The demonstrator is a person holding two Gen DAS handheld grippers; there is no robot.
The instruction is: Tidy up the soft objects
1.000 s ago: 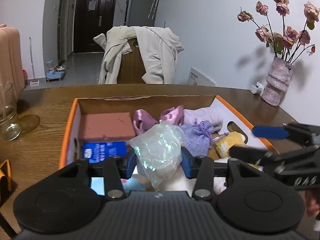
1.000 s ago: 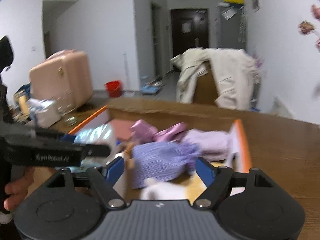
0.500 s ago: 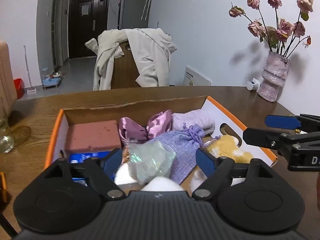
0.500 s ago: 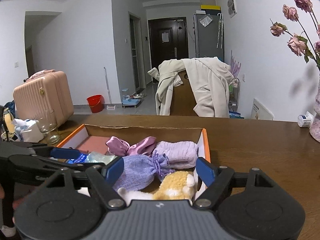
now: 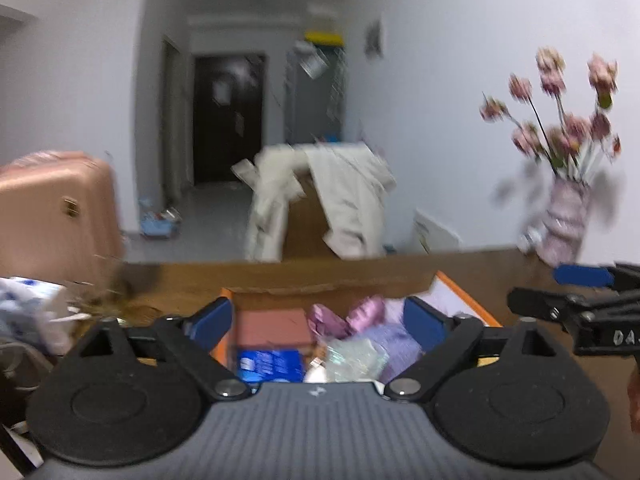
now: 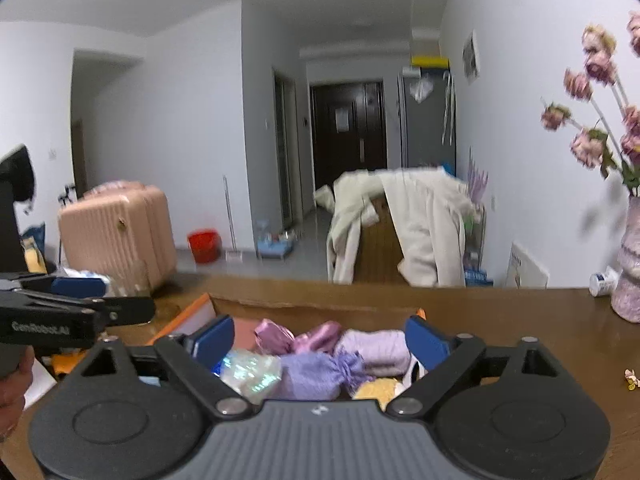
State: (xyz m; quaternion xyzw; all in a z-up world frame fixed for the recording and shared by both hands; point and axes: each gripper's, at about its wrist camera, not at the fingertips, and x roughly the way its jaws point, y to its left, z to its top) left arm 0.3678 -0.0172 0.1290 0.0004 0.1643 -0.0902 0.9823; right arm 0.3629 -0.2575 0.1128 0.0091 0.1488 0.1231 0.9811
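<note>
Orange-edged cardboard box (image 6: 192, 314) on the brown wooden table (image 6: 520, 320) — taken as landmark. Inside it, all touching: iridescent cellophane pouch (image 6: 252, 374) at the near left, lilac drawstring fabric bag (image 6: 316, 374) beside it, shiny pink satin bow (image 6: 296, 338) and folded lavender knit cloth (image 6: 376, 346) toward the back wall, yellow plush toy (image 6: 374, 392) at the near right, pink foam block (image 5: 272, 328) and blue printed packet (image 5: 268, 364) on the left side. Left gripper (image 5: 318, 316) hangs above the near edge of the box, jaws spread wide, nothing between them; right gripper (image 6: 320, 338) likewise splayed and empty. Left view is smeared, so detail there is unreliable. Judgement: the soft items look gathered, task near its end. Risk — the pile sits loosely heaped, and a low pass could snag the drawstring or drag the light pouch over the rim; the two tools are near each other and could knock together.
</note>
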